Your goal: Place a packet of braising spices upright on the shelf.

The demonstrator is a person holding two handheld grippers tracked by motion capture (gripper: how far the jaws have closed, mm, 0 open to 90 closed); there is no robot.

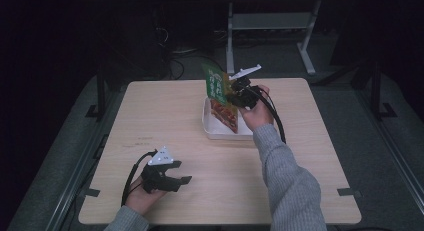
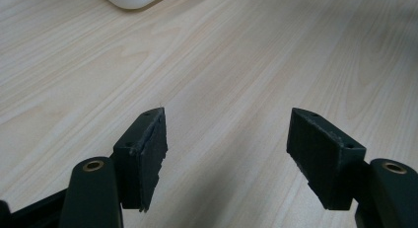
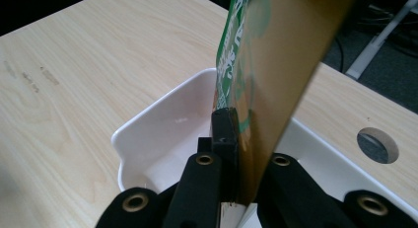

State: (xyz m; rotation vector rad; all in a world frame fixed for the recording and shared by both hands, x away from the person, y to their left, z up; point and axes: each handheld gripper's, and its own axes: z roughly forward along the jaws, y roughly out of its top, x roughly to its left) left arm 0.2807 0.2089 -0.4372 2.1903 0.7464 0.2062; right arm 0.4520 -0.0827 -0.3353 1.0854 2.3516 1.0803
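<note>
Left gripper rests near the wooden table's seven o'clock edge, black jaws spread wide on nothing. Farther off, toward one o'clock, the right gripper pinches a green-and-brown printed foil pouch upright over the white rectangular plastic tray.

We find print only on the packet: pale characters on its green top, seen from the high view and the right gripper view. They are too small and blurred for us to read.
</note>
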